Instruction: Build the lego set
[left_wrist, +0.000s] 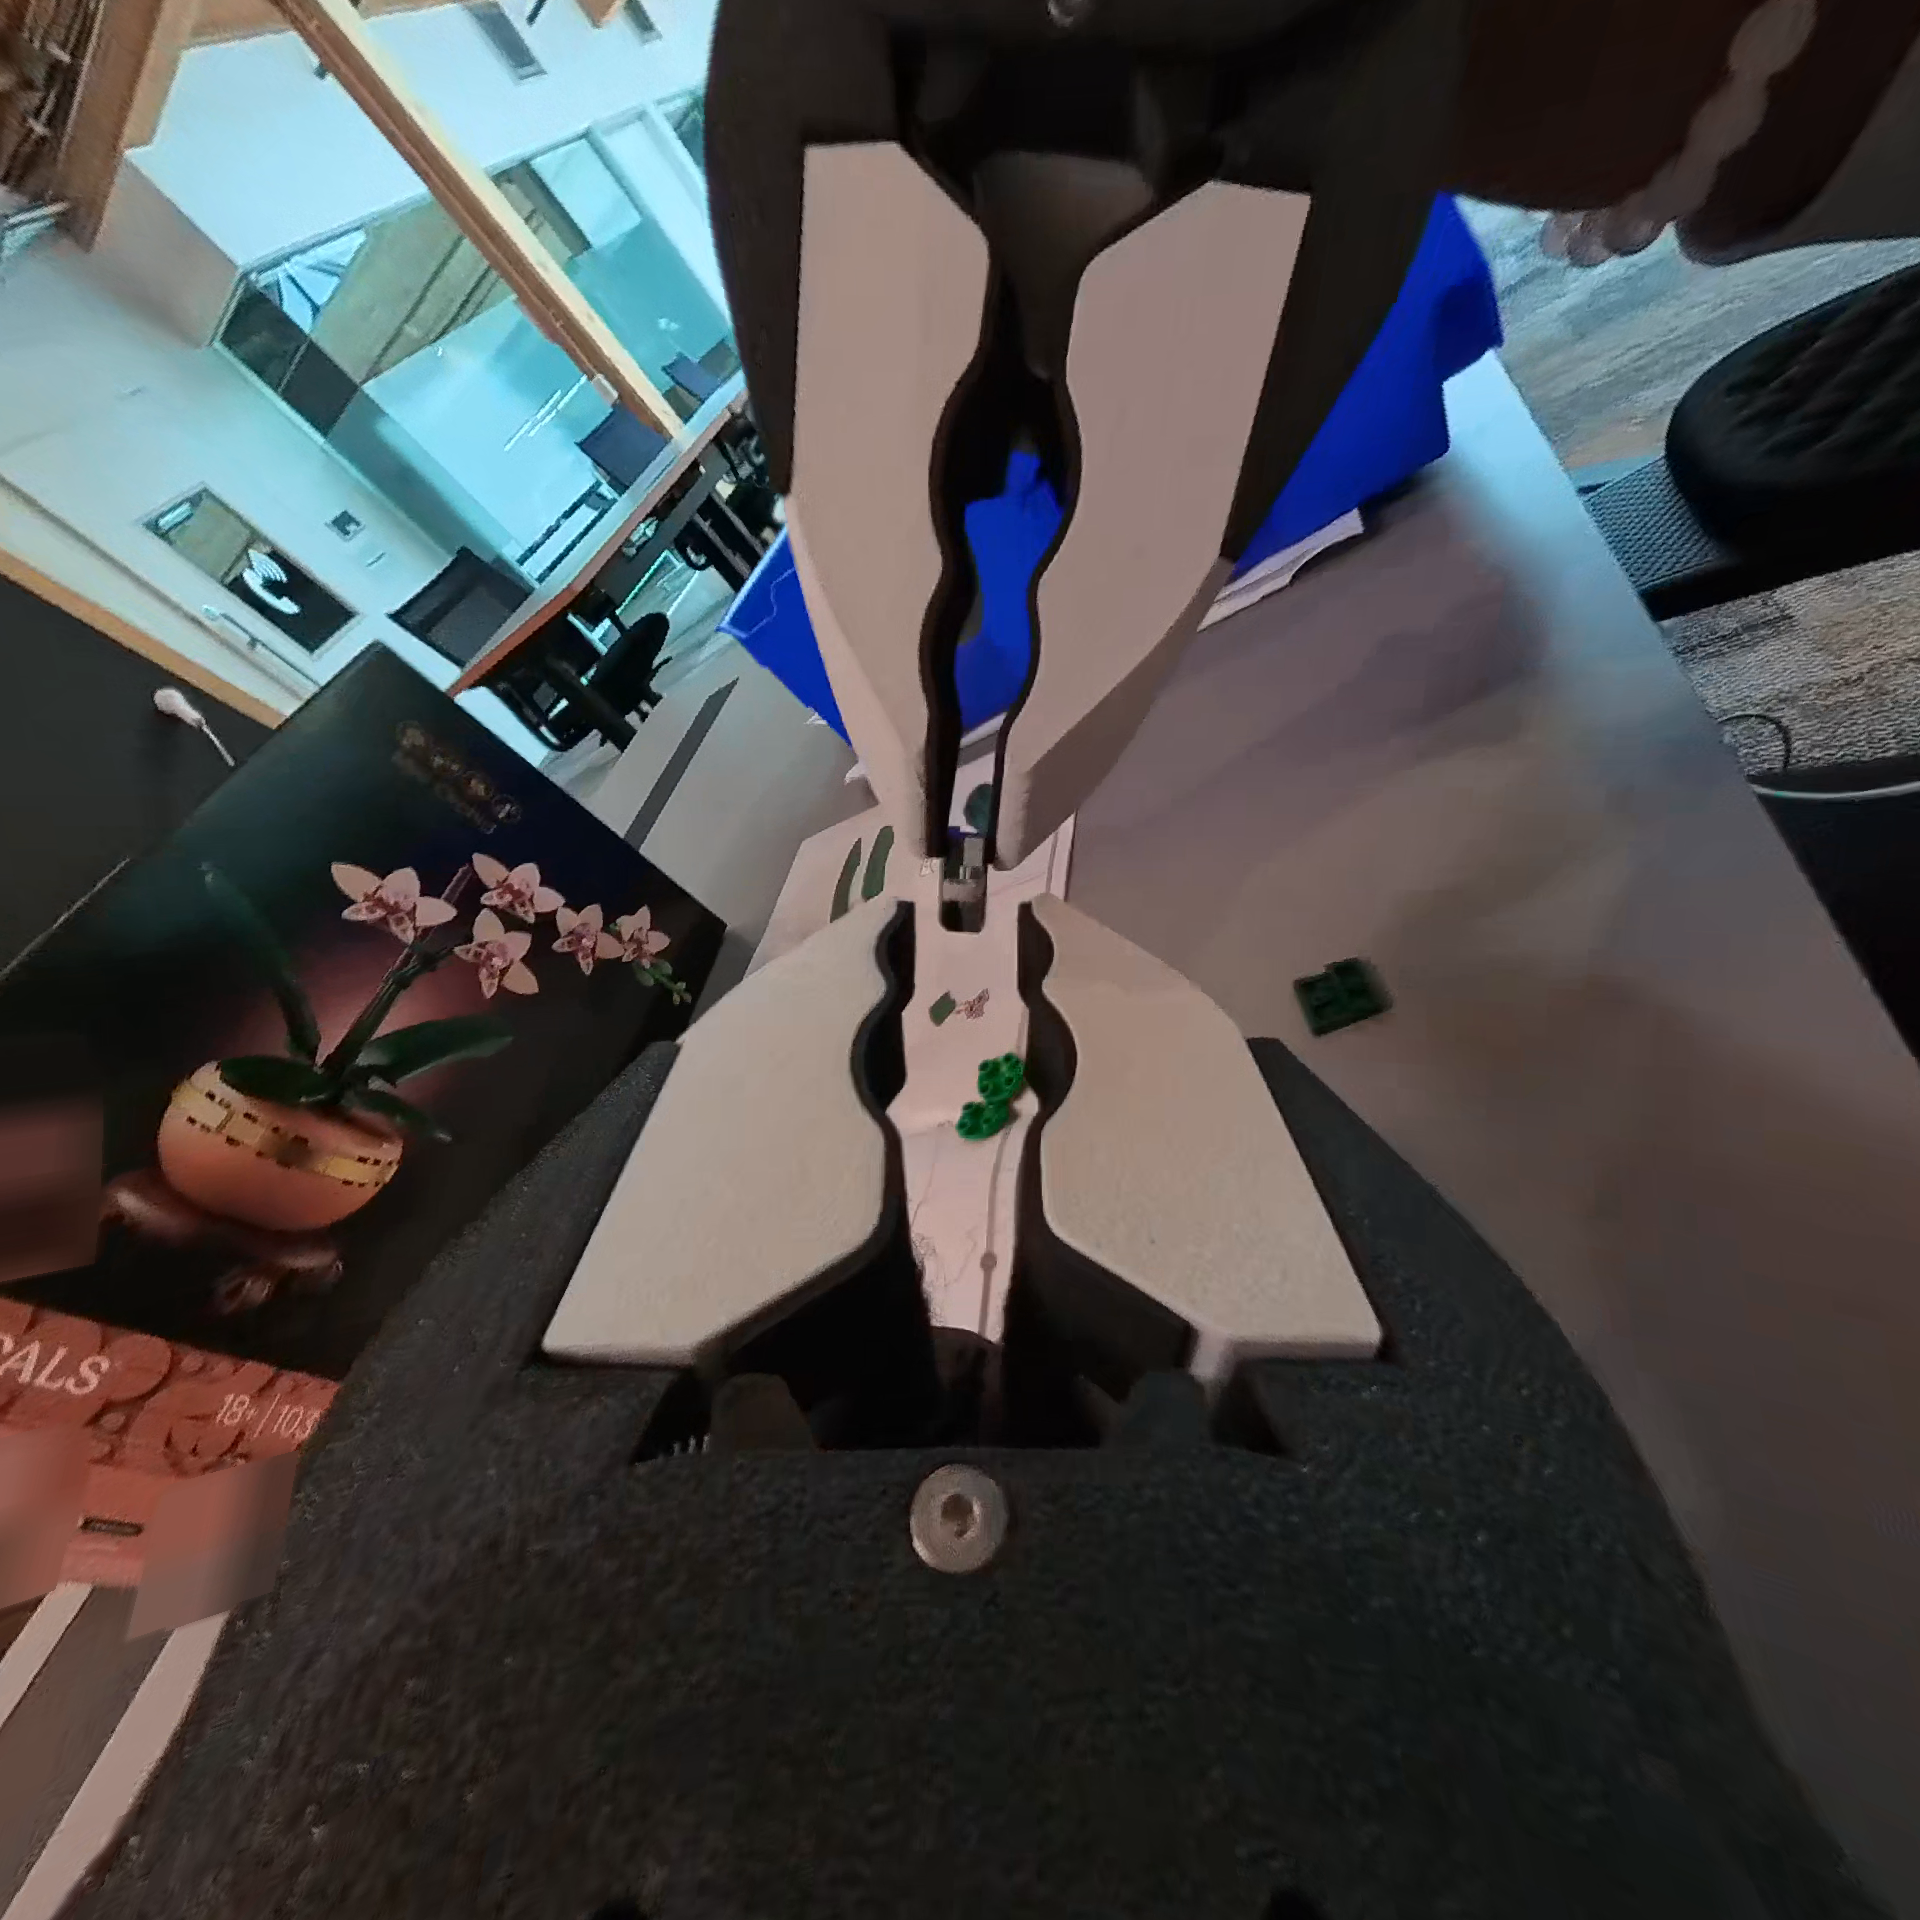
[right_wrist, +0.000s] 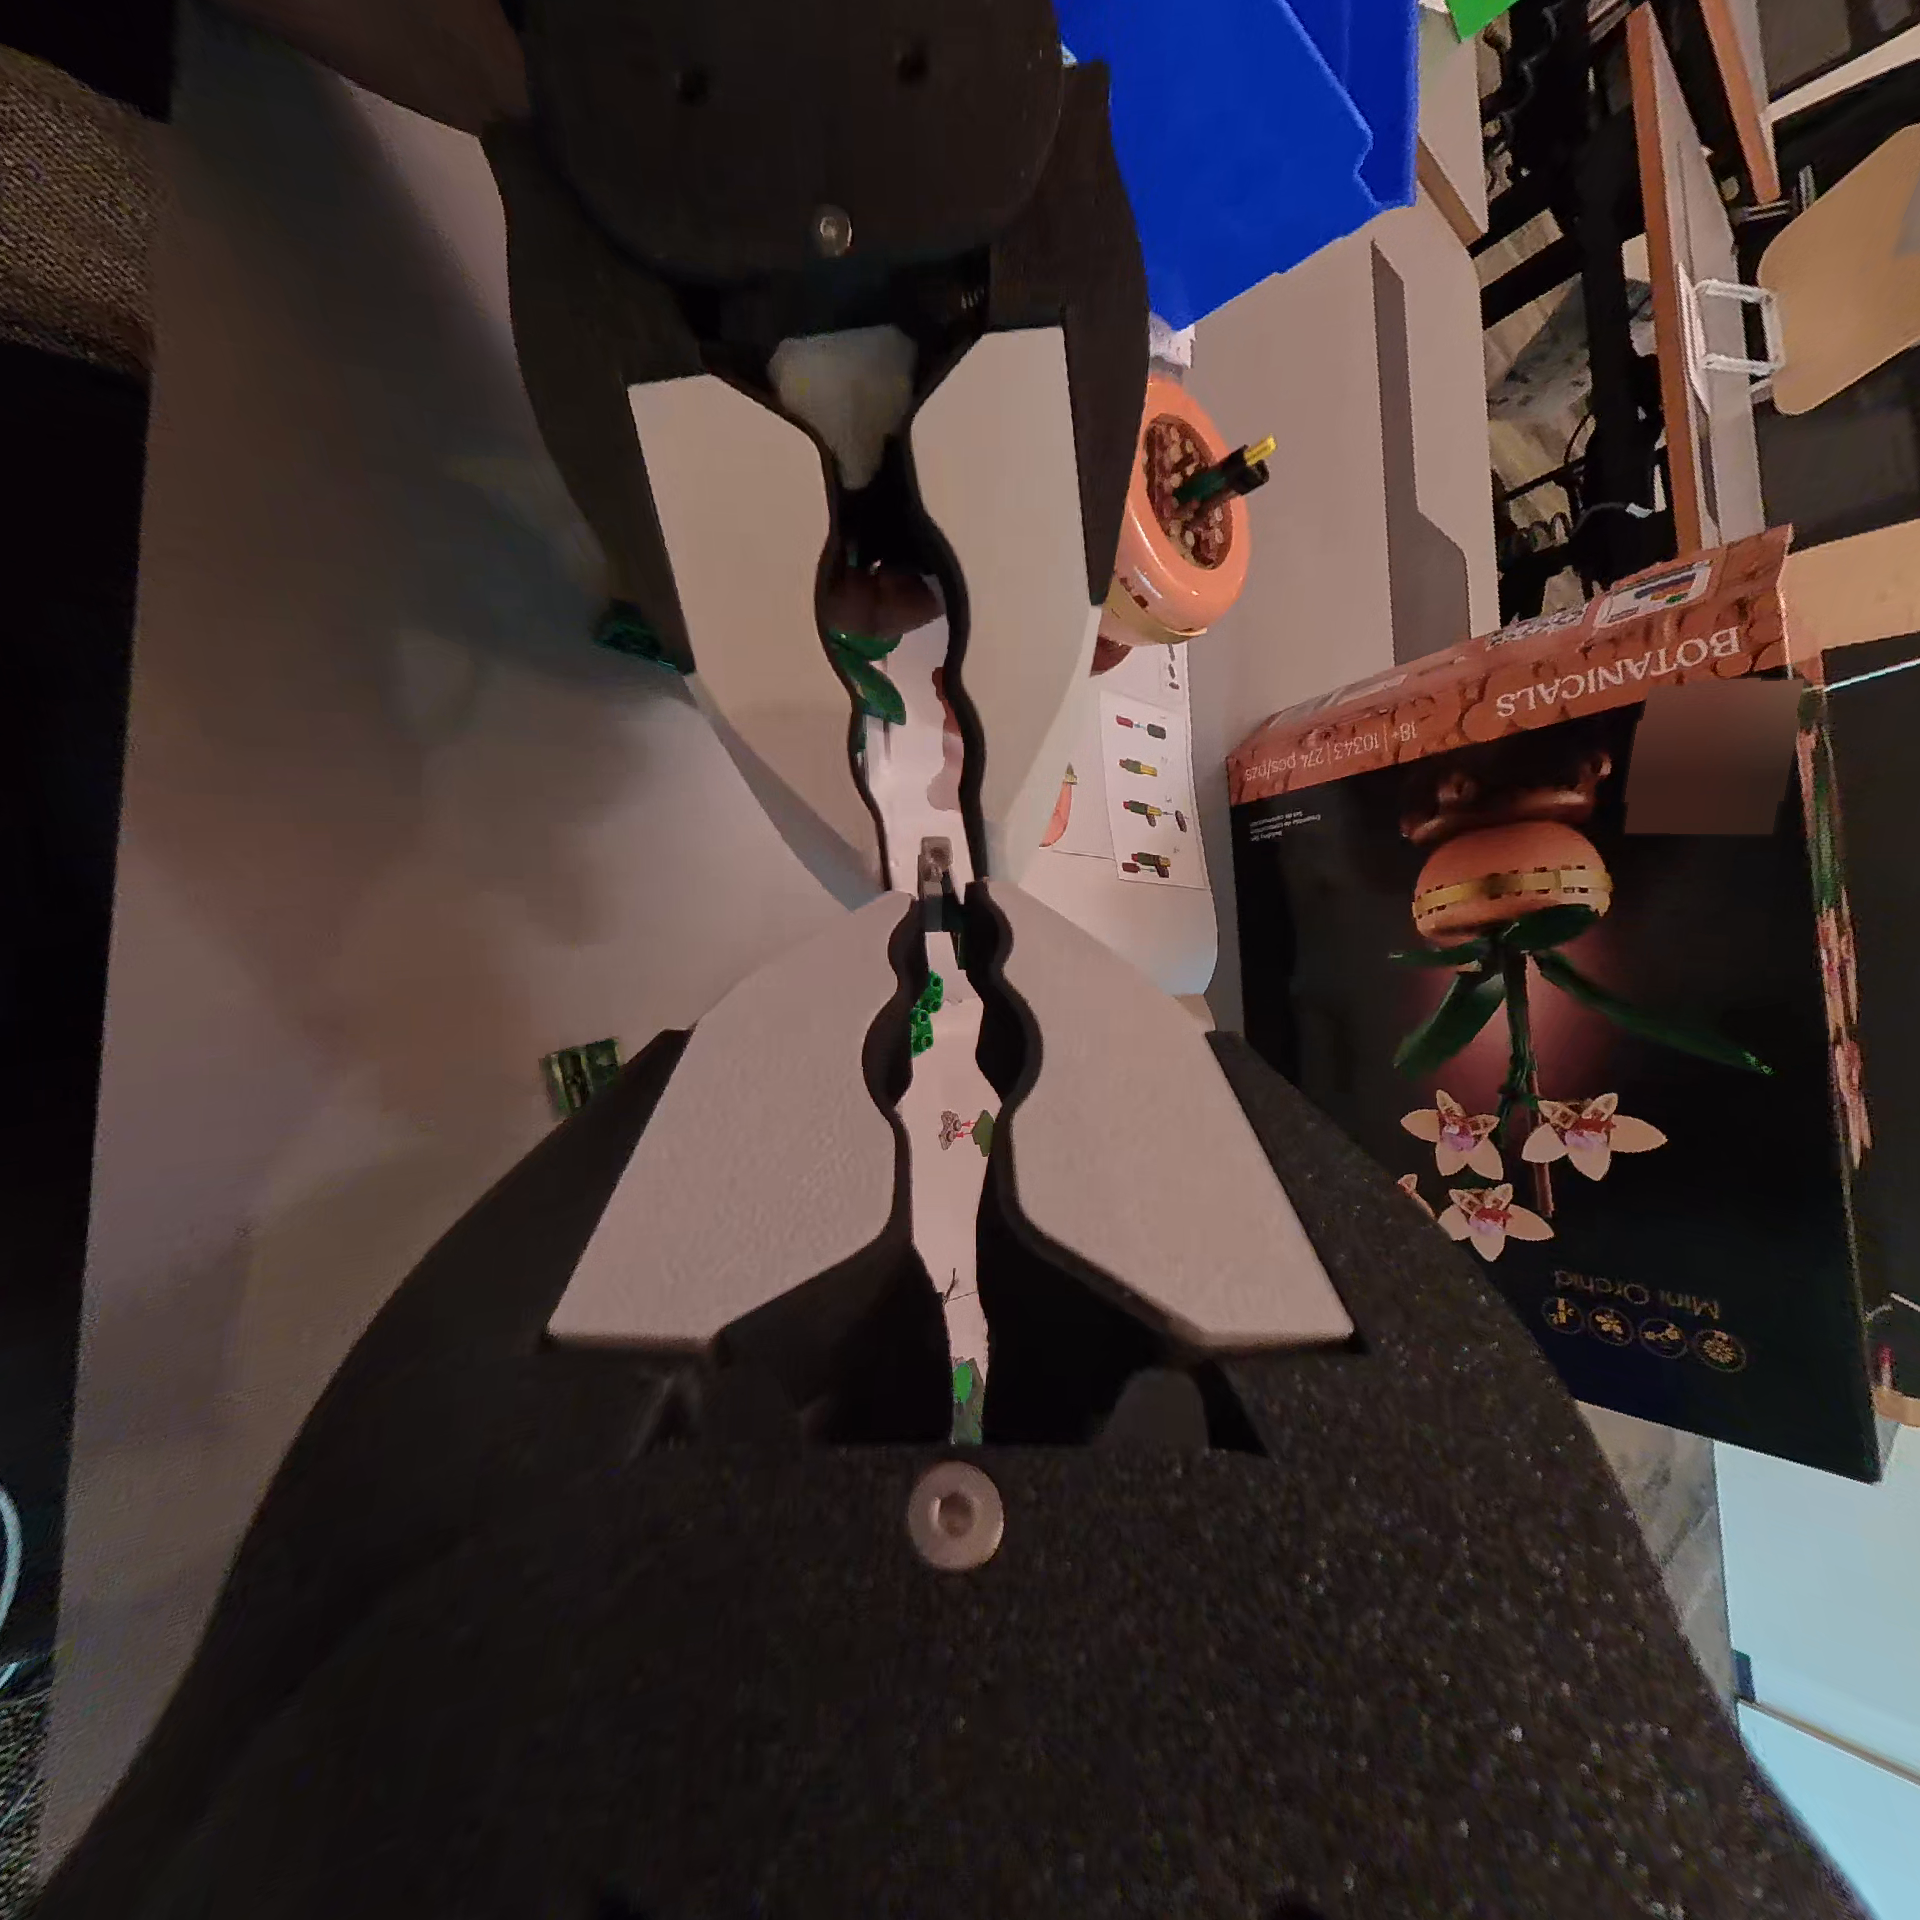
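Note:
My two grippers meet tip to tip above the open instruction booklet (left_wrist: 961, 1044). My right gripper (right_wrist: 940, 906) is shut on a small grey piece (right_wrist: 938, 868). In the left wrist view it comes down from the top (left_wrist: 964, 844) with the grey piece (left_wrist: 961, 883) at its tips. My left gripper (left_wrist: 966, 914) has a narrow gap between its jaws. The lower end of the grey piece sits in that gap, with a sliver of space on either side. Two small green round pieces (left_wrist: 992, 1093) lie on the booklet below.
The set's box (left_wrist: 364, 987) stands left of the booklet and also shows in the right wrist view (right_wrist: 1558, 987). A built tan pot (right_wrist: 1174, 520) with a stem stub, a dark green plate (left_wrist: 1340, 995) and a blue bin (left_wrist: 1382, 395) sit on the grey table (left_wrist: 1455, 831). A hand (left_wrist: 1714, 135) holds the right gripper. Less than 4 cm separates the two grippers' tips. The dark green plate (left_wrist: 1340, 995) lies around 9 cm away from my left fingertips. It is also in sight in the right wrist view (right_wrist: 595, 1058).

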